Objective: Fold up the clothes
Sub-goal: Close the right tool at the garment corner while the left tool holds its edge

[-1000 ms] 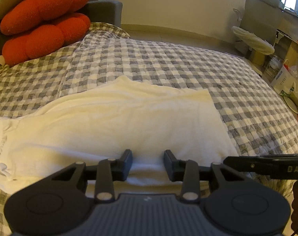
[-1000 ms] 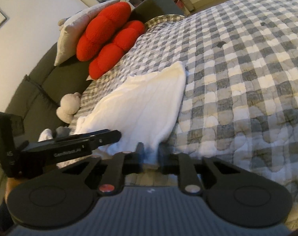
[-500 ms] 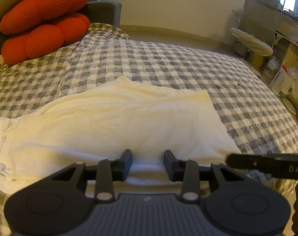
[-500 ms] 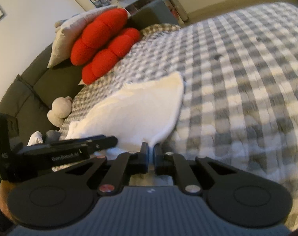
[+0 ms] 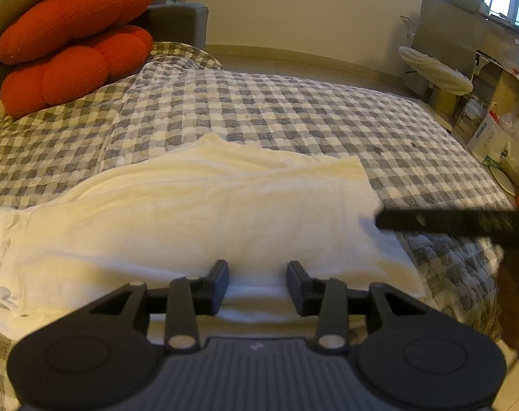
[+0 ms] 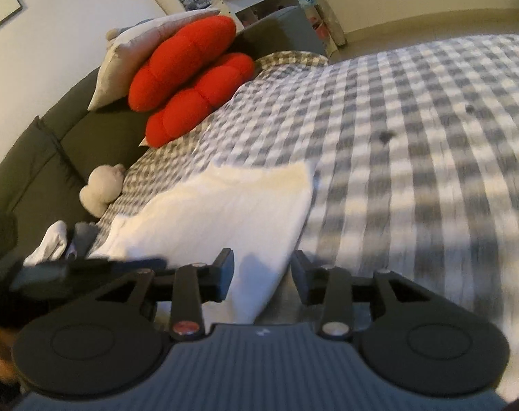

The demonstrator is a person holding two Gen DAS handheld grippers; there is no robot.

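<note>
Both claws open, left claw (image 5: pixel 257 282), right claw (image 6: pixel 263 275), white garment (image 5: pixel 197 215) just ahead

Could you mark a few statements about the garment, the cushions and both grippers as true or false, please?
1. The white garment lies on a checked quilt. True.
2. The right gripper is clamped on the garment. False: its jaws have just been opening, and the cloth's edge lies loose between them.
3. The left gripper stands open over the garment's near edge. True.
4. The cushions are blue. False: they are red.
5. A pale plush toy sits beside the quilt. True.
</note>
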